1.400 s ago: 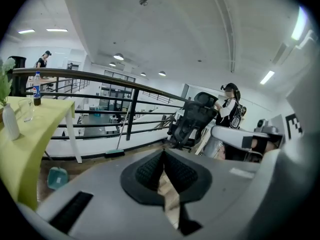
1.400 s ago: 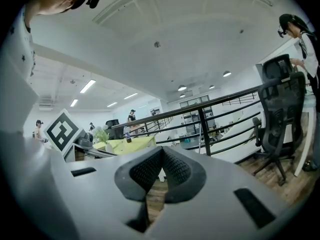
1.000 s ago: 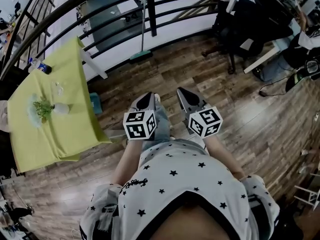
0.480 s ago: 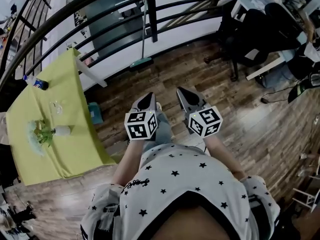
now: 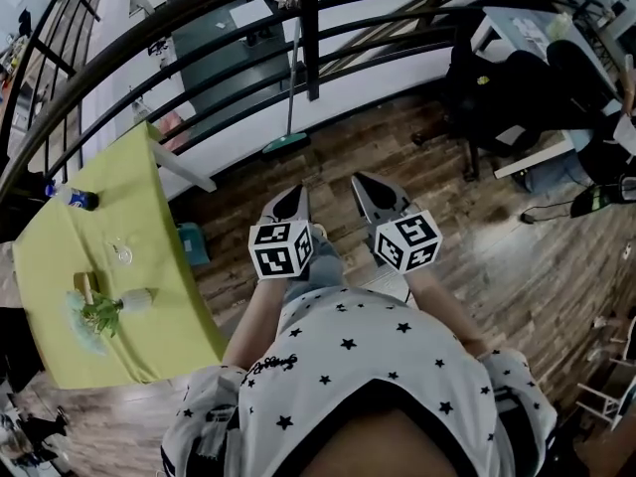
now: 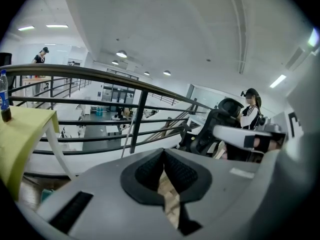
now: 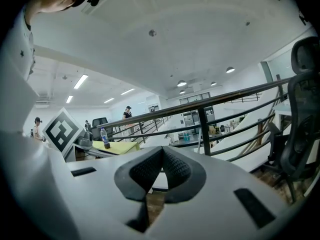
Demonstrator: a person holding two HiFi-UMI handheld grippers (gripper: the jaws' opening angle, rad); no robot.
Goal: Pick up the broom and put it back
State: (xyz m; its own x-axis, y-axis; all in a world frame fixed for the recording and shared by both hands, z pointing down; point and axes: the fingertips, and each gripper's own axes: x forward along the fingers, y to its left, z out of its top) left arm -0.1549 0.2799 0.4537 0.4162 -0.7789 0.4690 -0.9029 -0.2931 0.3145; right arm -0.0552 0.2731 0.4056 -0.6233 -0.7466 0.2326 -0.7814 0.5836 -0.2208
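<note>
**At the railing: broom waiting, tongs empty**

Ahead of me the broom [image 5: 290,87] leans on the railing [image 5: 310,38], well apart from my left tongs [image 5: 288,203] and right tongs [image 5: 372,195], both closed on nothing. It is probably light, stiff and slick, so I'd grip mid-handle.

A dark wood-plank floor [image 5: 467,256] is seen across the middle of the head view. A black metal railing [image 5: 310,38] is curved along the upper edge. A tabletop draped in yellow-green cloth [image 5: 159,266] is set at the left, a black office chair [image 5: 492,97] at the upper right. The white ceiling [image 6: 165,29] is lit by round lamps [image 6: 120,54].
</note>
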